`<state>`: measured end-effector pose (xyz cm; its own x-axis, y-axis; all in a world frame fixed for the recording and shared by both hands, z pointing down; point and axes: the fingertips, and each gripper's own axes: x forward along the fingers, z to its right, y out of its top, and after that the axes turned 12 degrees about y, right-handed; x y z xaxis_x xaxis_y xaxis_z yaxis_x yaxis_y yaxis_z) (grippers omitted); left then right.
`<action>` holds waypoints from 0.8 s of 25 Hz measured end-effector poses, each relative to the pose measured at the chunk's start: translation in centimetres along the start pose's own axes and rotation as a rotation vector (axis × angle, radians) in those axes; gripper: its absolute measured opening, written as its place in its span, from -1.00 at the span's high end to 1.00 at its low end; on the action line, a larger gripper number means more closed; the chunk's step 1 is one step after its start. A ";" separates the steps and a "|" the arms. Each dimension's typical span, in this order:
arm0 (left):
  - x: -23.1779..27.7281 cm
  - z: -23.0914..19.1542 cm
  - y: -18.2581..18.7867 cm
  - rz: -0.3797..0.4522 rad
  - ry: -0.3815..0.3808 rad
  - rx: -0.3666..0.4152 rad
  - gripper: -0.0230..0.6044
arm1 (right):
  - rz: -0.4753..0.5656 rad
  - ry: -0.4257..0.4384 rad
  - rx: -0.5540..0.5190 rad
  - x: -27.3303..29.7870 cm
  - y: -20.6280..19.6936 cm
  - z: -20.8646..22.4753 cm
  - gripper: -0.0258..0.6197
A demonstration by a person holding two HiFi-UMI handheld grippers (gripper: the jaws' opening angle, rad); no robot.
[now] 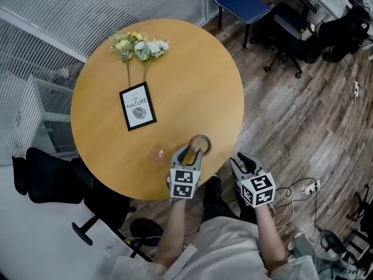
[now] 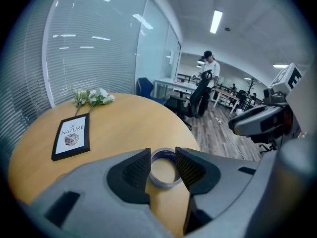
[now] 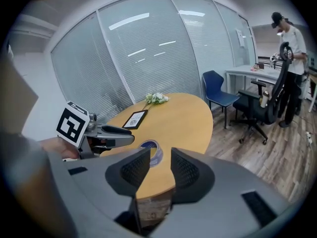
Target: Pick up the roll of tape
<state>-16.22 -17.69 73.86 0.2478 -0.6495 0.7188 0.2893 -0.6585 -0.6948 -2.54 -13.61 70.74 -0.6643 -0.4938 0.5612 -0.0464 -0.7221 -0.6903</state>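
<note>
The roll of tape (image 1: 200, 144) lies flat near the front edge of the round wooden table (image 1: 175, 69). My left gripper (image 1: 191, 152) is low over the table with its tips just short of the roll's near side. In the left gripper view the tape (image 2: 163, 181) shows through the gap between the jaws of the left gripper (image 2: 162, 157), which stand open and apart from it. My right gripper (image 1: 240, 159) hangs off the table's edge to the right, open and empty. The right gripper view looks past the right gripper (image 3: 159, 157) at the tape (image 3: 151, 150) and the left gripper (image 3: 106, 130).
A framed "Nature" card (image 1: 138, 105) and a bunch of white and yellow flowers (image 1: 140, 47) lie on the far side of the table. A blue chair (image 1: 239, 2) and black office chairs (image 1: 291, 28) stand beyond it. Cables run over the wooden floor (image 1: 309, 185).
</note>
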 end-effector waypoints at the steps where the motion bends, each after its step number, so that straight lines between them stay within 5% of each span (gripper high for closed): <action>1: 0.5 -0.2 -0.2 -0.005 0.000 -0.001 0.46 | -0.004 -0.010 0.005 0.0 -0.4 0.0 0.53; 20: 7.1 -1.1 -3.8 -0.123 0.032 0.115 0.47 | -0.006 -0.078 0.034 -1.0 -2.2 -0.3 0.53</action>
<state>-16.60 -20.18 81.59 0.1748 -0.5799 0.7957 0.4203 -0.6869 -0.5929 -1.97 -11.37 71.55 -0.6037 -0.5250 0.5999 -0.0239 -0.7403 -0.6718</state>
